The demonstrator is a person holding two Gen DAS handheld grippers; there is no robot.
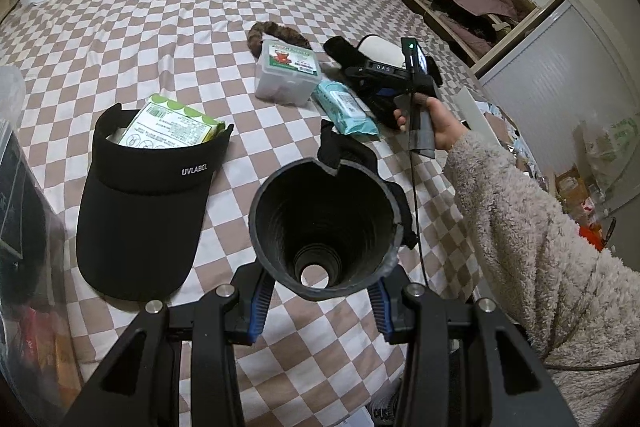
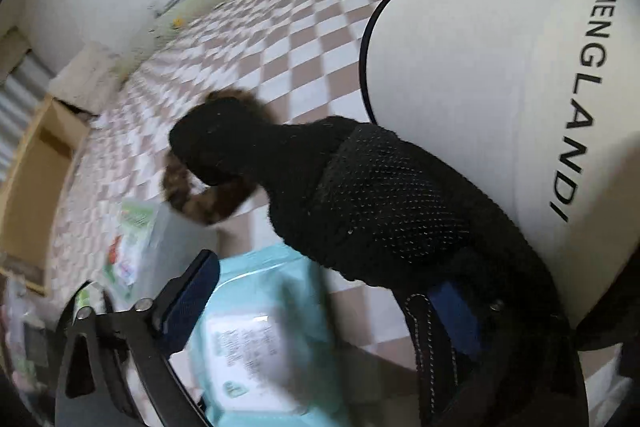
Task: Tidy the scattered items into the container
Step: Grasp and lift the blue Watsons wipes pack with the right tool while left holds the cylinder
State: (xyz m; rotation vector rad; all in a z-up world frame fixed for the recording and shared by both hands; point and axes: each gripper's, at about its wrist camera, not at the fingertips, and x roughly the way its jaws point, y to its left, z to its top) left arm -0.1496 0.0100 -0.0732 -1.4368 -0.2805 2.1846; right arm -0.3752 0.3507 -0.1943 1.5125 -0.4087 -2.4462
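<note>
- Brown-and-white checked bedspread (image 1: 168, 11) covers the bed; an open wooden wardrobe (image 1: 472, 3) stands behind.
- Left gripper (image 1: 322, 301) clamps the narrow end of a black ribbed cone-shaped cup (image 1: 324, 223), held above the bedspread.
- Right gripper (image 2: 320, 307), in a hand (image 1: 440, 125) with a fleecy sleeve, stands wide apart over a light blue wipes pack (image 2: 264, 339), beside a black glove (image 2: 384, 203) on a white cap (image 2: 480, 99).
- Black sun visor (image 1: 144, 211) lies left, a green packet (image 1: 172, 125) resting in its band.
- Clear lidded plastic box (image 1: 288, 73) sits just beside a brown furry scrunchie (image 1: 276, 31).
</note>
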